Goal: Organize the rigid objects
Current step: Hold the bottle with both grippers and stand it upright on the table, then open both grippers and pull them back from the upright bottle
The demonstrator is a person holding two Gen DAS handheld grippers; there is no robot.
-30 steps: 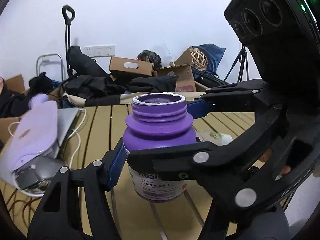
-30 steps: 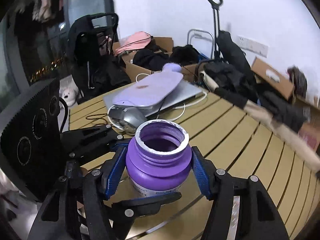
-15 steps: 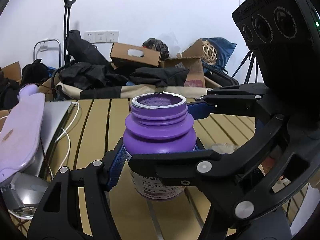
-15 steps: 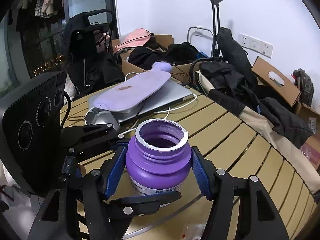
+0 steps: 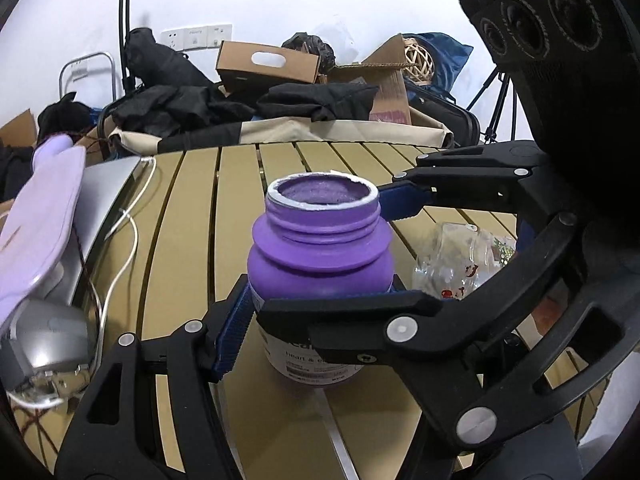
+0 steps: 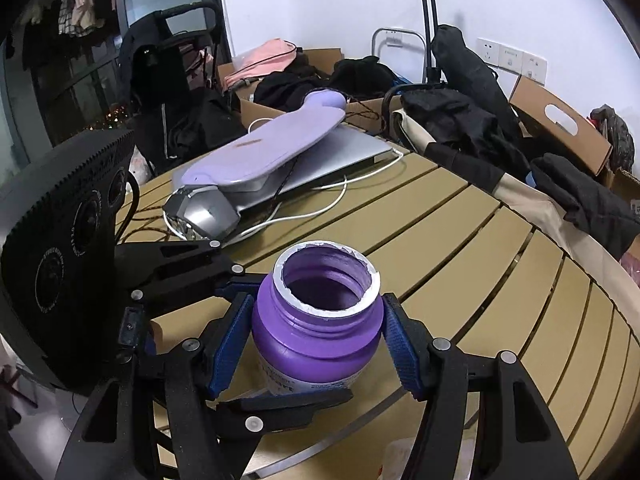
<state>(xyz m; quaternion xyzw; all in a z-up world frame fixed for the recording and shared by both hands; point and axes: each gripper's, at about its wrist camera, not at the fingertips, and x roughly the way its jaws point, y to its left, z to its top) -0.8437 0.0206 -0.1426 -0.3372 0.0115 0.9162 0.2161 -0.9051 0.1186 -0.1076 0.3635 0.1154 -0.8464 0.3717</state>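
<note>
An open purple supplement bottle point(image 5: 320, 268) with no lid stands upright on the slatted wooden table point(image 5: 192, 216). My left gripper point(image 5: 316, 308) is shut on the bottle's body with its blue pads. My right gripper point(image 6: 316, 344) also flanks the same bottle point(image 6: 320, 332); its blue pads press against both sides. In the left wrist view the right gripper's black fingers point(image 5: 460, 188) cross in front of and behind the bottle. In the right wrist view the left gripper's fingers point(image 6: 180, 264) reach in from the left.
A lilac hot-water bottle point(image 6: 272, 148) lies on a silver laptop point(image 6: 344, 156) with a white cable point(image 6: 320, 204) and a silver device point(image 6: 200, 216) at the table's far left. A crumpled clear wrapper point(image 5: 464, 256) lies right of the bottle. Boxes and dark clothes crowd behind the table.
Both grippers and the bottle have come down and the bottle now rests on the table. The view has swung so more tabletop shows behind it.
</note>
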